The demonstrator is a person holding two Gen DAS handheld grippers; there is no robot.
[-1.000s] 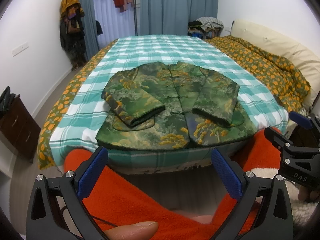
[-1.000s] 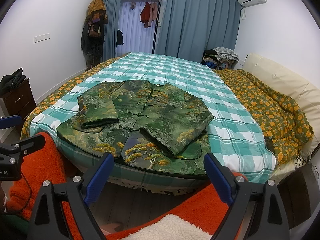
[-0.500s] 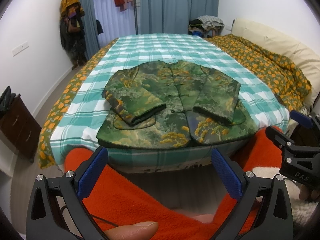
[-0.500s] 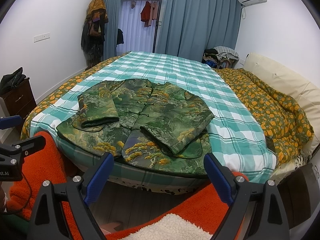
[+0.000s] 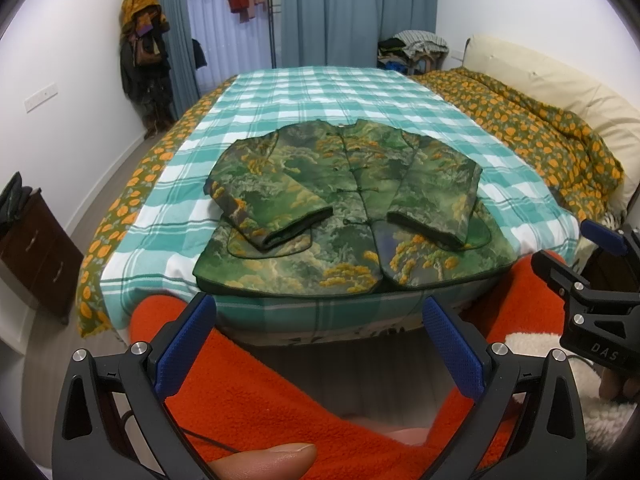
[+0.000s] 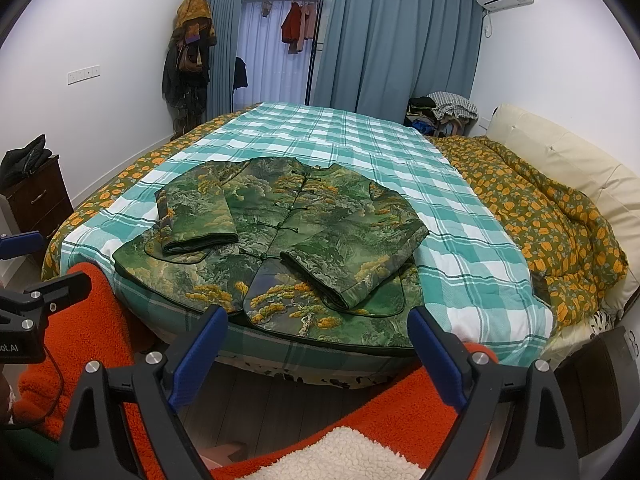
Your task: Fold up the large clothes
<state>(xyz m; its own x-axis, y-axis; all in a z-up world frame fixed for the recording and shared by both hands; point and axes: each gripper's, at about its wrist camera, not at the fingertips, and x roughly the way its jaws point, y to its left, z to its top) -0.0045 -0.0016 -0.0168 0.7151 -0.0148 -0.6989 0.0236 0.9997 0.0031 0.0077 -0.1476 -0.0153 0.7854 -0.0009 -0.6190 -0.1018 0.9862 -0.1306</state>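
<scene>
A green and gold patterned jacket point(image 5: 352, 204) point(image 6: 288, 236) lies flat, front up, near the foot of the bed point(image 5: 320, 92) point(image 6: 460, 216), its hem at the mattress edge. Both sleeves are folded inward across the front. My left gripper point(image 5: 318, 312) hangs open short of the bed, below the hem, nothing between its blue pads. My right gripper point(image 6: 318, 324) is open too, level with the hem's right half and holding nothing. Each gripper shows at the edge of the other's view.
A teal checked sheet covers the bed; an orange-flowered quilt point(image 6: 552, 216) is bunched along its right side by cream pillows point(image 6: 576, 160). Orange fleece sleeves point(image 5: 248, 392) fill the foreground. A dark nightstand point(image 6: 36, 196) stands left, with clothes hanging by blue curtains point(image 6: 392, 40).
Both grippers have crept slightly closer to the bed; the jacket sits a little lower and larger in the views. Jacket and jaws are unchanged.
</scene>
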